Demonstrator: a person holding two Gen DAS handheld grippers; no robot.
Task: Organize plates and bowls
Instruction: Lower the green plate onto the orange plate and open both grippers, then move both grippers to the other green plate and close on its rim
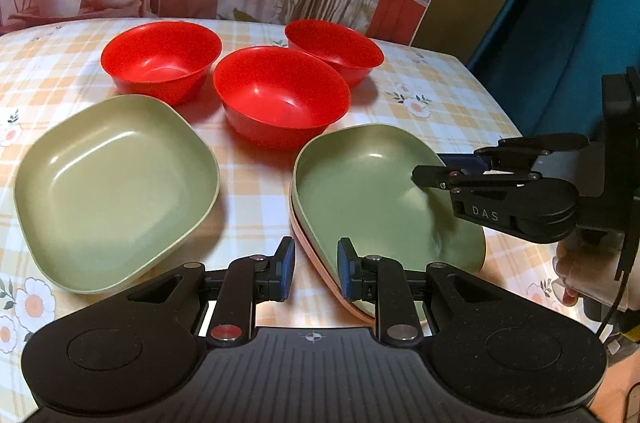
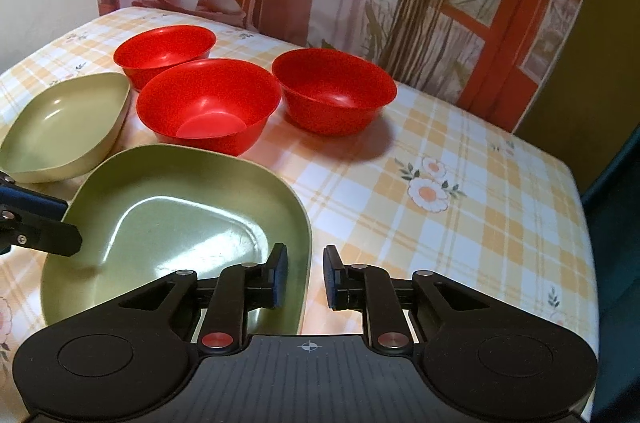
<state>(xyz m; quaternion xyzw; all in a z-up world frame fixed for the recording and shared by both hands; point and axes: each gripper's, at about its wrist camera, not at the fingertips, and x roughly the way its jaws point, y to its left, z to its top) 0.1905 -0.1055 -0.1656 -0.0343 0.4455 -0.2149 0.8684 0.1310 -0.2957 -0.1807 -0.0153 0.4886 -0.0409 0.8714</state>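
Both grippers' jaws sit slightly spread, pinching nothing: left gripper (image 1: pixel 316 269) and right gripper (image 2: pixel 306 275) flank the near green plate (image 2: pixel 192 183); 3 red bowls (image 1: pixel 280 95) sit far back.

Glossy smooth plastic red bowls (image 1: pixel 280 95) and satin green plates (image 1: pixel 116 191) on a printed checked tablecloth (image 2: pixel 460 183)

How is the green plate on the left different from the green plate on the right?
The left green plate lies alone on the tablecloth; the right green plate sits stacked on a peach-coloured plate. The left green plate has no gripper at it; the right green plate has the left gripper at its near rim and the right gripper over its far side. Both are rounded-square, green and empty.
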